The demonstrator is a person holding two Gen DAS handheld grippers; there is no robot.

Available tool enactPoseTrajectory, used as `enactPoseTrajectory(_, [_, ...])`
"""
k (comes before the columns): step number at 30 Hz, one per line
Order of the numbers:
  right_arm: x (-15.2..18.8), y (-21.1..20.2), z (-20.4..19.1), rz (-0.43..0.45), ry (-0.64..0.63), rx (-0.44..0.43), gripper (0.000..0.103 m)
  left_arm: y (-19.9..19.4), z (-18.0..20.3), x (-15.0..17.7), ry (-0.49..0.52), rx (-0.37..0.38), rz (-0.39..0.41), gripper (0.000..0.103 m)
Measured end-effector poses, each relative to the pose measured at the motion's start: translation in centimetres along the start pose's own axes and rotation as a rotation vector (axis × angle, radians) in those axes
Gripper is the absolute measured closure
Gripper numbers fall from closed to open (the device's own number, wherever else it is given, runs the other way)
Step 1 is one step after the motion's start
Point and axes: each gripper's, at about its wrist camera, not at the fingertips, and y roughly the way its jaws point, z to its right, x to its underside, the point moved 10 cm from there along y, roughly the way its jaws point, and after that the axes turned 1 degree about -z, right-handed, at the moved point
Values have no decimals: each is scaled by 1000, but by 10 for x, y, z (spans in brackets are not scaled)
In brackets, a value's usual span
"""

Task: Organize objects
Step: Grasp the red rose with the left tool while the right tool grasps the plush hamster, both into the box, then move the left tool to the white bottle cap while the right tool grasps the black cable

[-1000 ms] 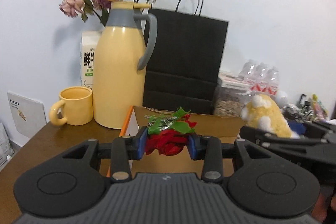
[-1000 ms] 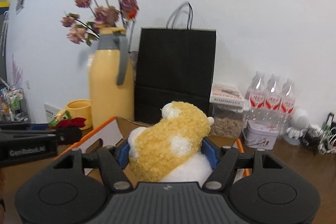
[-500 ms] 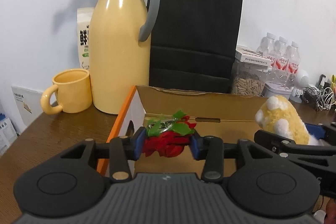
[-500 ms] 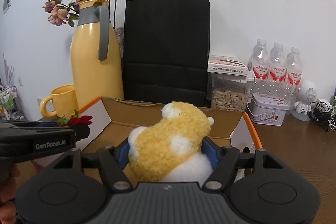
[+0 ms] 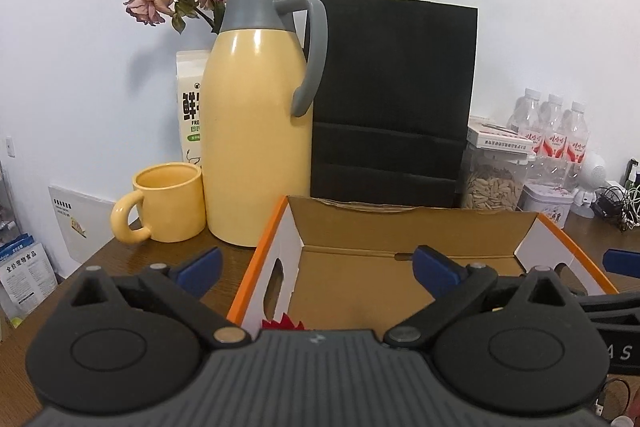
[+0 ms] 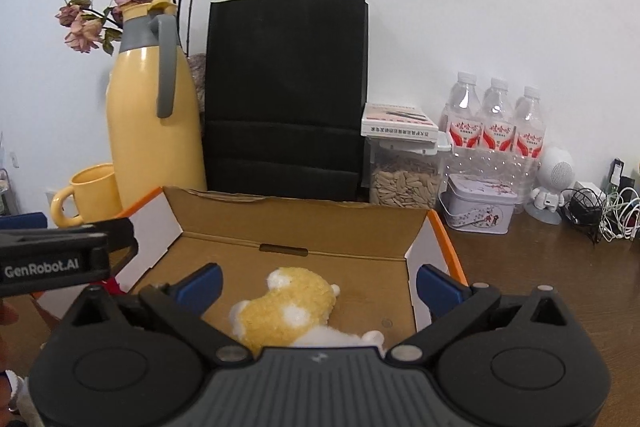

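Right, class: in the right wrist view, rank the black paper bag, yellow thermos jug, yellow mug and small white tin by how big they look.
1. black paper bag
2. yellow thermos jug
3 and 4. yellow mug and small white tin: too alike to rank, and the mug is partly hidden behind the jug.

My box [image 6: 296, 223] is plain brown cardboard inside, matt, with white, orange-edged side walls. The toy [image 6: 284, 311] in it is fluffy, curly plush. My grippers' bodies are matt black plastic with ribbed grey tops. At the table's [image 6: 520, 259] back edge, on dark grained wood, stand a glossy yellow flask [image 5: 256, 131], a smooth mug [image 5: 168, 203], a matt black paper bag [image 5: 392, 99] and clear plastic bottles [image 6: 496, 131].
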Motion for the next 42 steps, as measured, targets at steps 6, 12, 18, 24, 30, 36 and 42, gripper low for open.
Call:
enactPoseTrajectory(6, [-10,-17,-2,37,-13,-5,0,-17,-4,-11,-15,19,37,0])
enactPoseTrajectory(12, [-21,-53,-4,104,-30,-16,0,-49,-7,-25,-17,48,87,0])
enactPoseTrajectory(18, [-17,-96,-11,148,-46,-37,0,-90,-18,-18,-14,70,107,0])
enactPoseTrajectory(24, [11,-138,-17,142,-62,-52,0,-133,-39,5,5,73,93,0])
enactPoseTrajectory(30, [50,-176,-16,102,-70,-48,0,-171,-60,31,25,57,67,0])
enactPoseTrajectory(36, [93,-194,-11,29,-55,-47,0,-194,-83,55,17,31,31,0])
enactPoseTrajectory(42, [128,-187,-8,-59,-49,-42,0,-200,-98,76,3,13,-16,0])
